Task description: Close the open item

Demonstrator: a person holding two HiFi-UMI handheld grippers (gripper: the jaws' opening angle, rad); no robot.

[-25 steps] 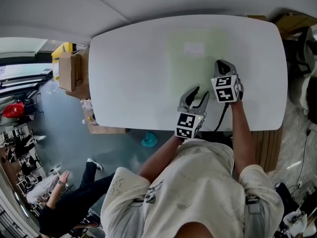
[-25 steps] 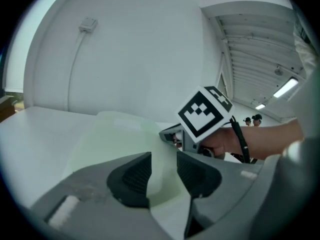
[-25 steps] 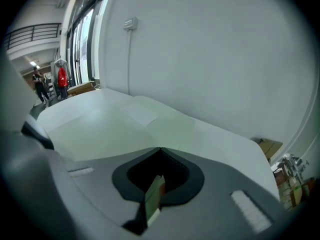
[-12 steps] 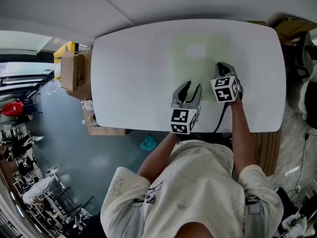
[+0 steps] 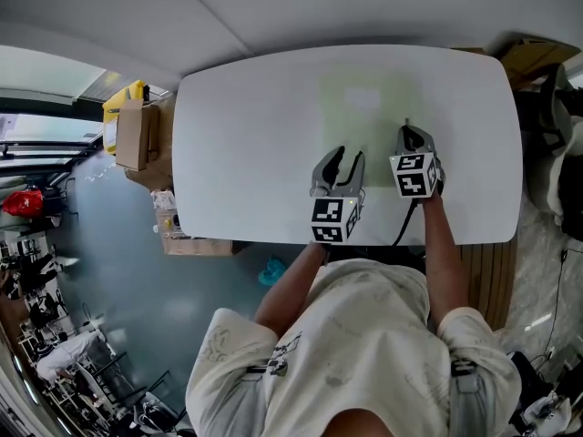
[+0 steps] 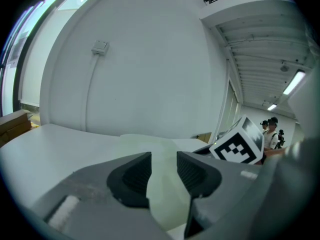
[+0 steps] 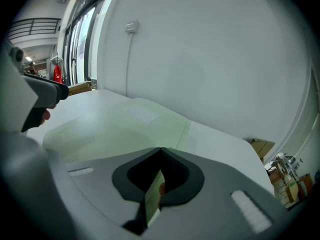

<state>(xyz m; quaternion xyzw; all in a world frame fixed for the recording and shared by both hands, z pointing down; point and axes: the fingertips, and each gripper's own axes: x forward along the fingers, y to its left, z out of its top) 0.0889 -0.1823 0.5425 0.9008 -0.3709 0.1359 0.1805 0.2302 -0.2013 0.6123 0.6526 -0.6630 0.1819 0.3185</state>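
Jaws apart, left gripper point(image 5: 350, 156) nearer green bag point(image 5: 364, 116)

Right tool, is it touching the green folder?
Touching. The right gripper view shows the right tool shut on an edge of the green folder.

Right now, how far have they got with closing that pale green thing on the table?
Done: nothing that shows clearly. The pale green item lies flat on the table, and I cannot tell whether it is closed.
In hand: the right gripper is shut on its near edge. The left gripper is open over that edge, gripping nothing.
Left: probably pressing or folding it shut, then letting go.
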